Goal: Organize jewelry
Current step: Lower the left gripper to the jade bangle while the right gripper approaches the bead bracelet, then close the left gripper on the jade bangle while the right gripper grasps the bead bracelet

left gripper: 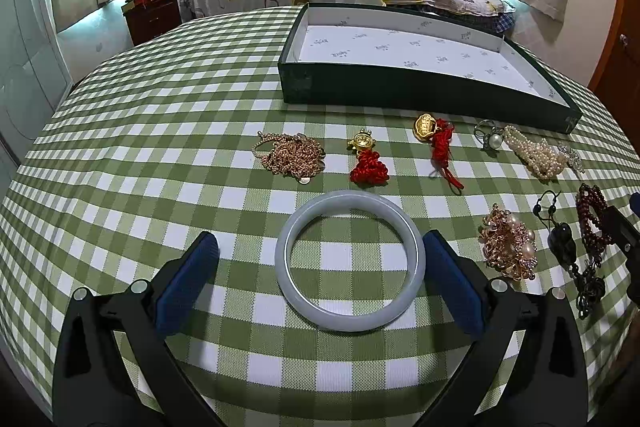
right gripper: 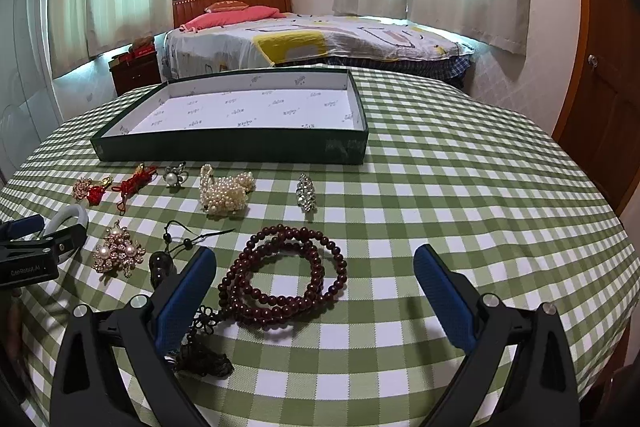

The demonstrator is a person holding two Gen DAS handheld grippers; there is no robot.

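Left tool [left gripper: 320,281] around bangle [left gripper: 350,261]

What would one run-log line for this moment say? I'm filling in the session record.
phase: reach | left gripper: open, straddling jade bangle | right gripper: open over dark red bead bracelet | box: holds no jewelry

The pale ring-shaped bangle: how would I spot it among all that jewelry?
Start at the dark green box on the checked tablecloth, then come toward the left gripper. The bangle lies flat between its open fingers: one smooth, milky hoop, unlike the chains and beads around it.
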